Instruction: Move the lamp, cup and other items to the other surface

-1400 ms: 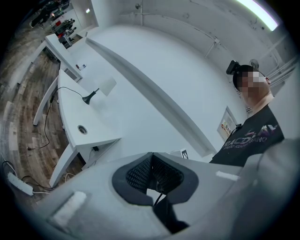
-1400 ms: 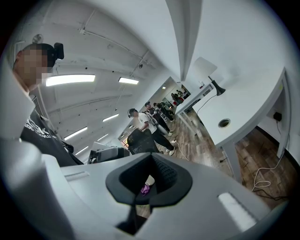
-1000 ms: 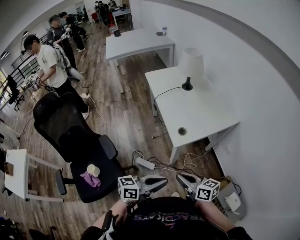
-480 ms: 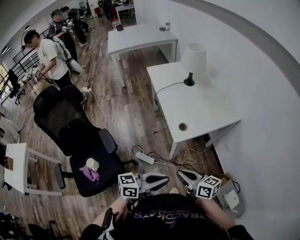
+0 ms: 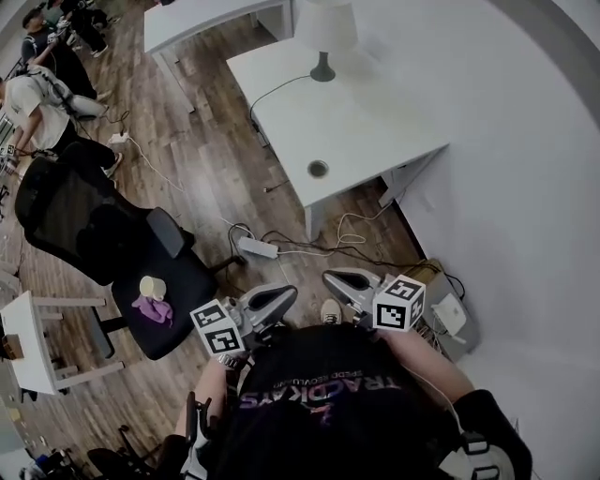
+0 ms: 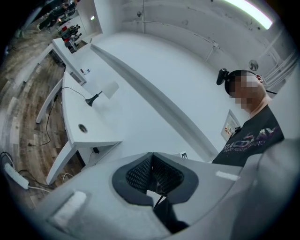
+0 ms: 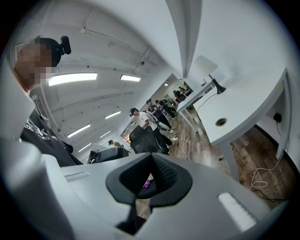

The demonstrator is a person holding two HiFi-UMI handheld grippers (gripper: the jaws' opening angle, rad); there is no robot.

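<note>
A white-shaded lamp (image 5: 322,28) on a black base stands at the far end of the white desk (image 5: 375,122); it also shows small in the left gripper view (image 6: 107,90) and the right gripper view (image 7: 206,68). A pale cup (image 5: 152,287) and a purple item (image 5: 155,309) lie on the seat of a black office chair (image 5: 84,225). My left gripper (image 5: 286,293) and right gripper (image 5: 328,277) are held close to the person's chest, both shut and empty, far from all of these.
A power strip (image 5: 255,247) and loose cables lie on the wood floor by the desk leg. A second white desk (image 5: 202,14) stands behind. People (image 5: 37,89) stand at the far left. A small white table (image 5: 28,342) is left of the chair.
The head view has swung down: desk and lamp slid toward the top of the frame, the chair toward the left. Both grippers sit higher in the frame, still shut and empty.
</note>
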